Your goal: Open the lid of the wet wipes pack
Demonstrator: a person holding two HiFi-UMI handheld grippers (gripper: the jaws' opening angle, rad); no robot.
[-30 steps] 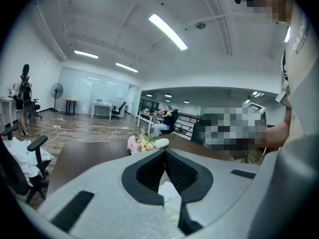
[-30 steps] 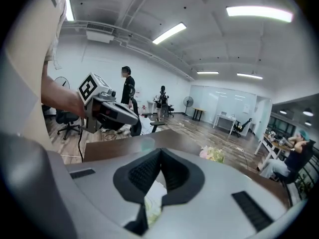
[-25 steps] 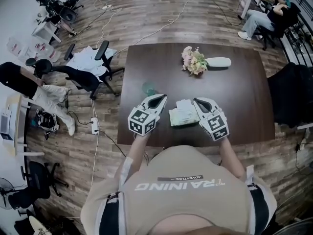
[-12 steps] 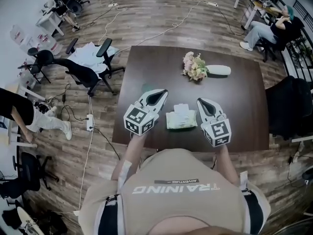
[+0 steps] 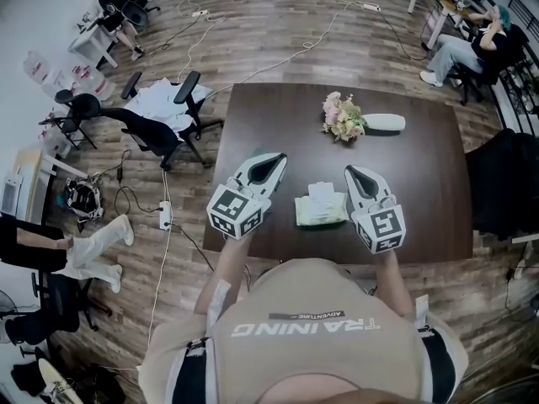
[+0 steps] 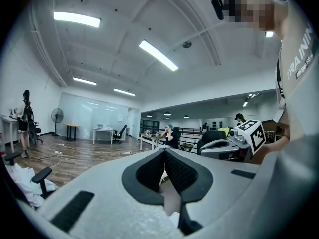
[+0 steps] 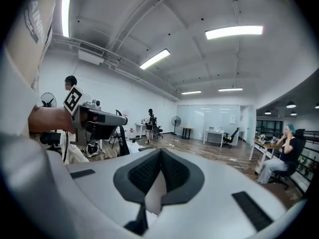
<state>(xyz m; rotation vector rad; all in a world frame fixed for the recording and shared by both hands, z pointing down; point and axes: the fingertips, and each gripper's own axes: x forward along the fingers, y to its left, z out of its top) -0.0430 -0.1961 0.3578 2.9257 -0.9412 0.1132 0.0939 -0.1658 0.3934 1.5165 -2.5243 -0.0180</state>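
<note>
Pale green, with its white lid flap (image 5: 321,194) apparently raised, the soft wet wipes pack (image 5: 320,213) lies mid-frame on the dark brown worktop (image 5: 421,175). The grey left gripper (image 5: 269,162) and grey right gripper (image 5: 354,173) have been lifted clear on either side, jaws pressed together on nothing, so the opening is judged finished.

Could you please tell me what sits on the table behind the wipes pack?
A bouquet and a white vase lying on its side, well apart from the pack. The left gripper covers part of the table beside the pack, so anything there is hidden.
</note>
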